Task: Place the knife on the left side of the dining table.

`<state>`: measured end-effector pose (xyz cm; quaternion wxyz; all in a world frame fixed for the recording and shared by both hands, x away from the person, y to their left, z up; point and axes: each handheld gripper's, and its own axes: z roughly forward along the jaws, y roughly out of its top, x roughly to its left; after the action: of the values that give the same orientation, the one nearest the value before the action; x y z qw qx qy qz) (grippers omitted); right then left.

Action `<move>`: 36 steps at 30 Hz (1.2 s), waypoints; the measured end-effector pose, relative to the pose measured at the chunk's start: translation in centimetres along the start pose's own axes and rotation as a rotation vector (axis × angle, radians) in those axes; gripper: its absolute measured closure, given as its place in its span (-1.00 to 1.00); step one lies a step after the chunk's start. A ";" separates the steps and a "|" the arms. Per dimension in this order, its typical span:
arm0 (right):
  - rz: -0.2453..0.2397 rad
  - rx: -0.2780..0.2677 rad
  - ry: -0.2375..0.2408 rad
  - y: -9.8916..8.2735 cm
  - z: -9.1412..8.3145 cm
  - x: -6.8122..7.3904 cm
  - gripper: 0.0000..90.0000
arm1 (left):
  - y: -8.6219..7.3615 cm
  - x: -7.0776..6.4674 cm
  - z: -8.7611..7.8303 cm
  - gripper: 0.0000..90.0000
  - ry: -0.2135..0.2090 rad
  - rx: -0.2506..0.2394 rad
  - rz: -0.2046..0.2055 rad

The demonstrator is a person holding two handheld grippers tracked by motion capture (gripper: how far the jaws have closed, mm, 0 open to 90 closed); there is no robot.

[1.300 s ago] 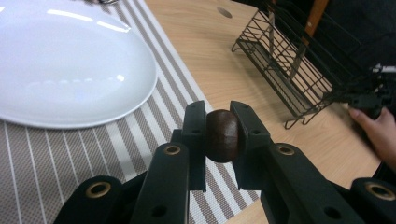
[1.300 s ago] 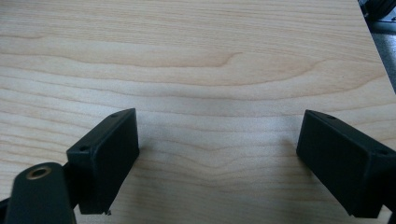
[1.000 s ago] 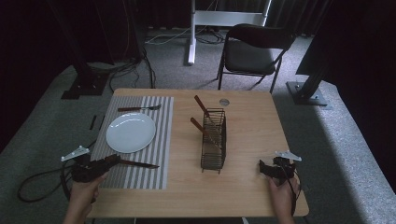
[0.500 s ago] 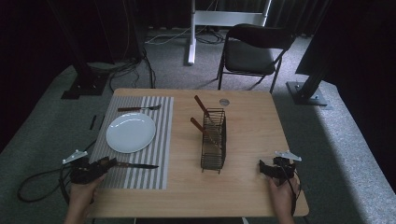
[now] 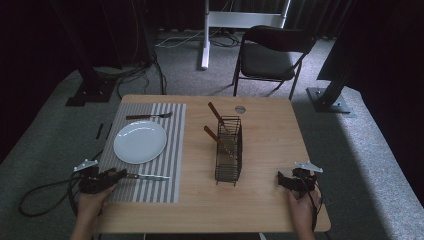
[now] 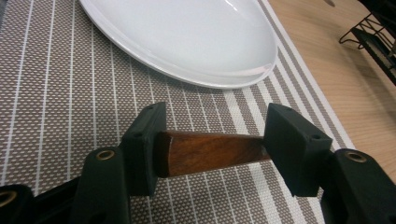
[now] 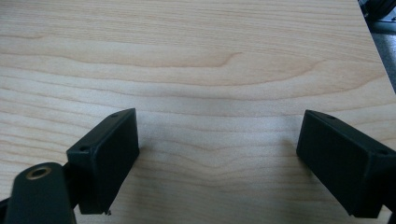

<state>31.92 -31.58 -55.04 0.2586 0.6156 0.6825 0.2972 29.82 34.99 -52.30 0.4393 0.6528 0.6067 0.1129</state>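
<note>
Item: knife [image 5: 146,176], wooden handle [image 6: 208,152], steel blade. Location: on striped placemat [image 5: 150,187], just beside plate [image 5: 140,142], near table's front-left edge.
Handling: stiff, light; smooth blade slippery, handle offers better purchase.
Left gripper [image 6: 212,140]: jaws just been opening, handle between them, pads apparently loose.
Right gripper [image 7: 217,158]: wide open, empty, over bare table [image 7: 210,56].

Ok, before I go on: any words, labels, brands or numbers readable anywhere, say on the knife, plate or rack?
None readable.
Knife: plain wooden handle, no mark.
Plate: blank white.
Wire rack: no label visible.
Striped placemat: pattern only.
Round disc on the table: too small to read.
</note>
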 end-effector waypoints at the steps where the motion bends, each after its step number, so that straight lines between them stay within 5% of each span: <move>1: 0.000 0.000 0.000 0.0 0.0 0.0 -0.73 | 0.0 0.0 0.1 -0.11 -0.001 0.002 -0.004; 9: 0.000 0.000 0.000 0.0 0.0 0.0 -0.73 | -0.6 0.0 0.6 -0.21 0.073 0.010 -0.003; 19: 0.000 0.000 0.000 0.0 0.0 0.0 -0.73 | -0.7 -0.7 1.5 -0.31 0.183 0.029 0.055; 24: -0.001 0.000 0.000 0.0 0.0 0.0 -0.73 | -0.9 -0.8 1.7 -0.32 0.203 0.032 0.062; 26: -0.001 0.000 0.000 0.0 0.0 0.0 -0.73 | -1.1 -1.0 1.8 -0.32 0.246 0.044 0.101; 36: 0.000 0.000 0.000 0.0 0.0 0.0 -0.73 | -1.1 -1.5 0.6 -0.32 0.236 0.016 0.088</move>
<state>31.92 -31.58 -55.04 0.2586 0.6155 0.6826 0.2971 29.15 33.27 -52.90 0.3542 0.6645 0.6259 0.2030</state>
